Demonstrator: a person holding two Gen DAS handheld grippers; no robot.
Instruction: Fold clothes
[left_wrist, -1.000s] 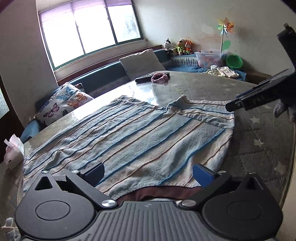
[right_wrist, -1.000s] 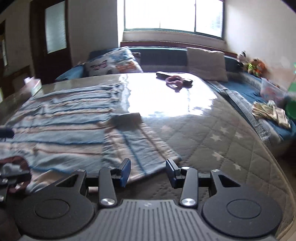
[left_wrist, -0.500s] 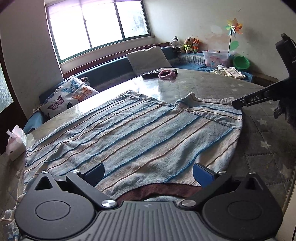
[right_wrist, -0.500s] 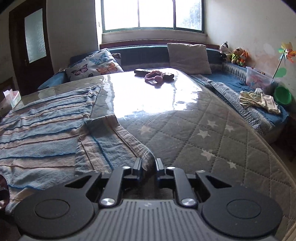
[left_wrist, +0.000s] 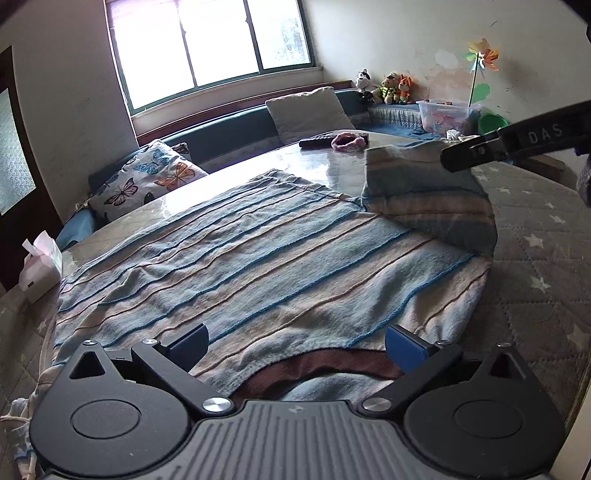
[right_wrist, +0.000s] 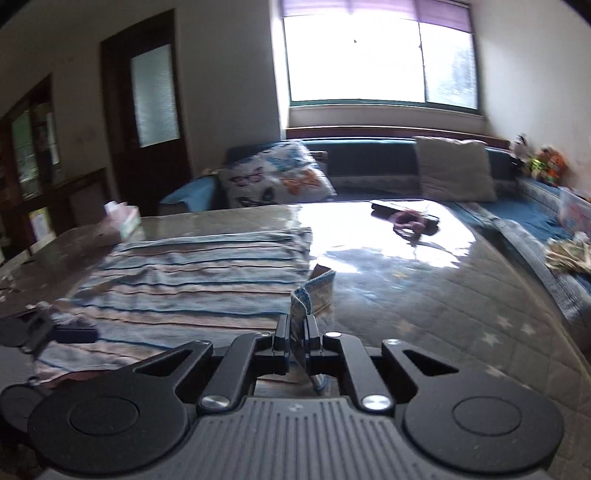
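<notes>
**Right tool lifts sleeve, left tool waits open**

A striped sweater (left_wrist: 258, 266) lies spread flat on the round worktop (left_wrist: 535, 266), which has a quilted star-pattern cover under a glossy sheet. Stripes are blue and beige; the brown collar (left_wrist: 321, 369) sits at the near edge, just in front of the left tool.

Left tool (left_wrist: 295, 345) — fingers wide apart, hovering low over the collar end of the sweater, holding nothing. Blue pads show on both fingers.

Right tool (right_wrist: 296, 334) — fingers together, clamped on the sleeve (right_wrist: 314, 291) of the sweater. In the right wrist view the pinched cloth stands up between the fingers as a narrow fold. In the left wrist view the same tool (left_wrist: 452, 158) comes in from the right edge, and the sleeve (left_wrist: 424, 192) hangs from it, raised off the worktop and draped toward the sweater body.

Far side of the worktop: a pink cloth item (left_wrist: 345, 139) beside a dark remote (left_wrist: 314, 141), well apart from the sweater. A tissue box (left_wrist: 37, 266) sits at the left edge.

Behind the worktop runs a blue bench seat with a butterfly cushion (left_wrist: 147, 177), a grey cushion (left_wrist: 306, 112), stuffed toys (left_wrist: 384, 88), a clear plastic box (left_wrist: 443, 114) and a pinwheel (left_wrist: 480, 59). Window (left_wrist: 210, 48) is bright — right wrist view slightly blurred.
</notes>
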